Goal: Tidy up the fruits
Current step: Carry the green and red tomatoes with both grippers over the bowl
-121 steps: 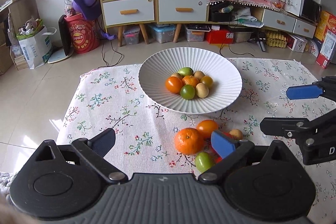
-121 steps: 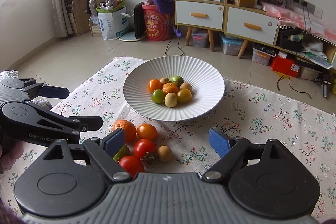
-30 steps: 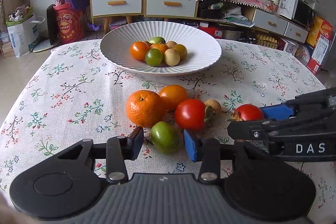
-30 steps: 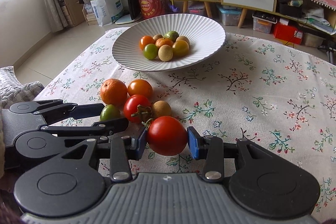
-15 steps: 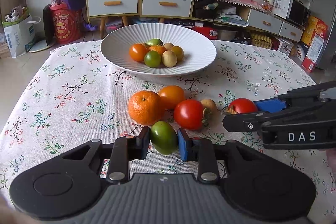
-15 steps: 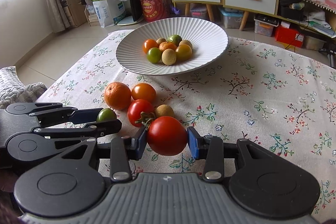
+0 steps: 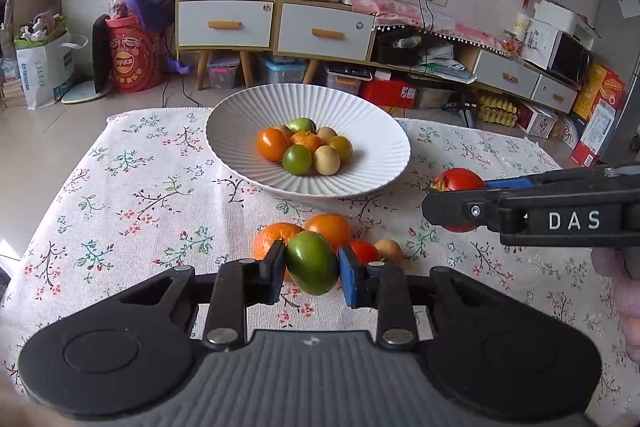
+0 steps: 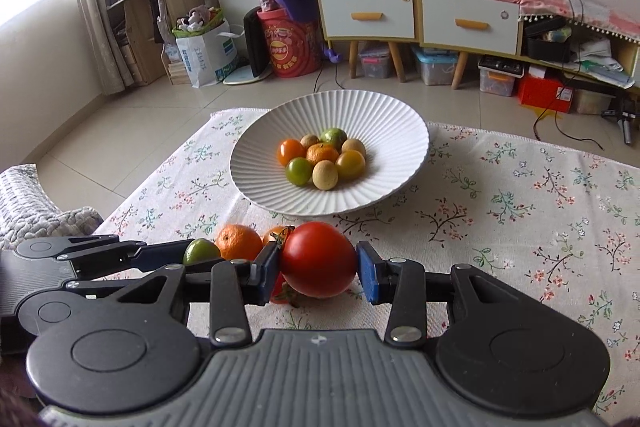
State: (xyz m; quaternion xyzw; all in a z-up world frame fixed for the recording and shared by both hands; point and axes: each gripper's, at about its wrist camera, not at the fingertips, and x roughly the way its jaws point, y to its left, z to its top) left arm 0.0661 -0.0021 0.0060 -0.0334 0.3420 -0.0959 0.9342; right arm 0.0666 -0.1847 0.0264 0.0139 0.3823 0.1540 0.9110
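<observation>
Midway through, by the look of it: seven small fruits already gathered in the white ribbed bowl. Clamped in the left gripper, a green fruit; in the right gripper, a red tomato, both lifted short of the bowl. Left on the floral cloth: a mandarin, an orange tomato, a small red tomato, a tan fruit.
</observation>
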